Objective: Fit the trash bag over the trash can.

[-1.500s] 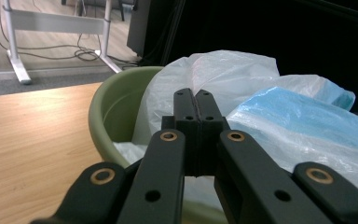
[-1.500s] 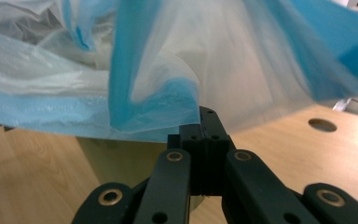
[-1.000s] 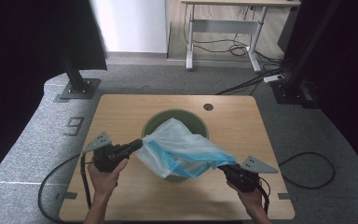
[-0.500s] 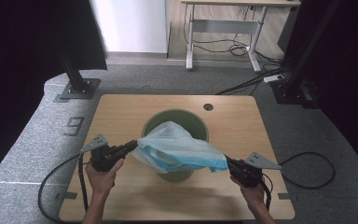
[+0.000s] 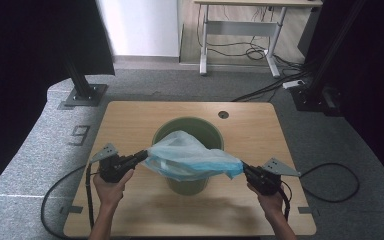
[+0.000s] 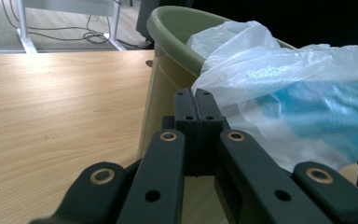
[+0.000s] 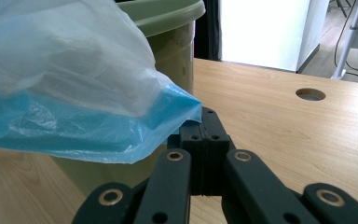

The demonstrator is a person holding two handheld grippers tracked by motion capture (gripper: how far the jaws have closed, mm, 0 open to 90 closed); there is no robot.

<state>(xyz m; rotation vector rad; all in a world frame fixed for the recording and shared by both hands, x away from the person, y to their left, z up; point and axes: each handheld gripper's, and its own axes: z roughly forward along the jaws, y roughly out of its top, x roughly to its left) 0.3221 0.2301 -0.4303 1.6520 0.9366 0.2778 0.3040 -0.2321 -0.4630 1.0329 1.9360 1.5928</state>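
Grey carpet surrounds one wooden table [image 5: 130, 120], which has one round cable hole [image 5: 223, 114] near its far edge. One green bin [image 5: 187, 131] stands at the table centre, between the two grippers. One translucent blue-white bag [image 5: 190, 157] is stretched over the bin's near rim. The left gripper [image 5: 141, 156] has its jaws pressed together on the bag's left corner; in the left gripper view [image 6: 196, 100] the film fans out just beyond the tips and hides most of the bin opening. The right gripper [image 5: 243, 169] is likewise clamped on the right corner [image 7: 204, 116]. One hand [image 5: 111, 186] holds each tool. Two cables [image 5: 330, 185] trail onto the carpet.
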